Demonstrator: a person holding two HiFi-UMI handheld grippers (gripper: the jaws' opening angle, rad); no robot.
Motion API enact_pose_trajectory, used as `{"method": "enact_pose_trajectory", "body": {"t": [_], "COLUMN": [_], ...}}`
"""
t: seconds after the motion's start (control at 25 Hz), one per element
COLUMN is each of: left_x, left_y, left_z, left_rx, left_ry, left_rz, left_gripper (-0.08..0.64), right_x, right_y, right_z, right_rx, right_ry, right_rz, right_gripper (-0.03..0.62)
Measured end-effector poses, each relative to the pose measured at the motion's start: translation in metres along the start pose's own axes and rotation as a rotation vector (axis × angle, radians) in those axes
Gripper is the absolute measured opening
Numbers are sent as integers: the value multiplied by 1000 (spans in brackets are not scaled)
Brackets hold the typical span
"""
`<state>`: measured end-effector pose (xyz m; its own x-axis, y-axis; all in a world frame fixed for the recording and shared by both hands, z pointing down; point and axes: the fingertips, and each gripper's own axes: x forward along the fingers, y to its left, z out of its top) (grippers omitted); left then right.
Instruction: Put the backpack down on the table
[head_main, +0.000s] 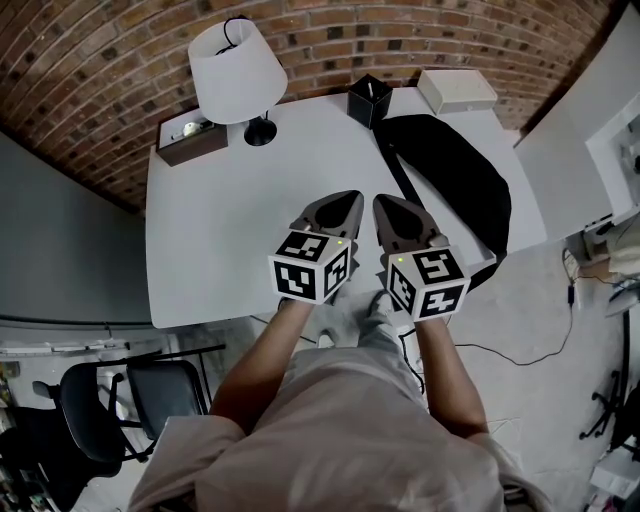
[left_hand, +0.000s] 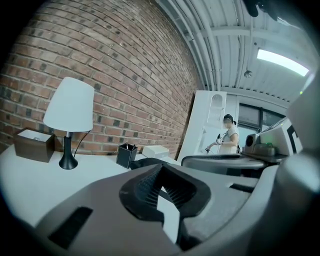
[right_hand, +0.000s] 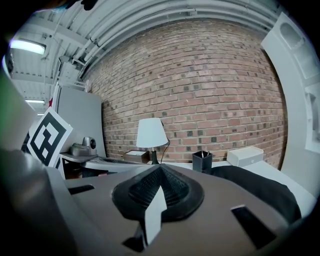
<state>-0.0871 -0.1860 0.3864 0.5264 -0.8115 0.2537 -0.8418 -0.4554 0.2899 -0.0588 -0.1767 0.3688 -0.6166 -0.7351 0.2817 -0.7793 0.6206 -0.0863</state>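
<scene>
The black backpack (head_main: 450, 190) lies flat on the right part of the white table (head_main: 220, 230), its lower end hanging over the front edge. It also shows in the left gripper view as a dark backpack (left_hand: 150, 162) and in the right gripper view as a wide backpack (right_hand: 255, 187). My left gripper (head_main: 352, 196) and right gripper (head_main: 382, 200) hover side by side over the table's front, just left of the backpack. Both are shut with nothing between the jaws. The left gripper (left_hand: 160, 167) and right gripper (right_hand: 160, 167) point toward the brick wall.
A white lamp (head_main: 237, 60), a brown box (head_main: 190, 138), a black pen holder (head_main: 369, 100) and a white box (head_main: 457, 90) line the table's far edge. A black office chair (head_main: 110, 400) stands at the lower left. A person (left_hand: 230, 135) stands far off.
</scene>
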Motion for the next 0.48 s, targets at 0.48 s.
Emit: {"method": "enact_pose_trajectory", "body": {"t": [0.48], "left_x": [-13], "left_y": [-10], "left_z": [-8], "left_rx": [24], "left_ry": [12], "left_rz": [-25], "left_gripper": [6], "right_x": [-14], "right_y": [10], "right_z": [-5], "right_rx": [-2], "right_ry": [-3], "right_rz": [-40], "right_gripper": [2]}}
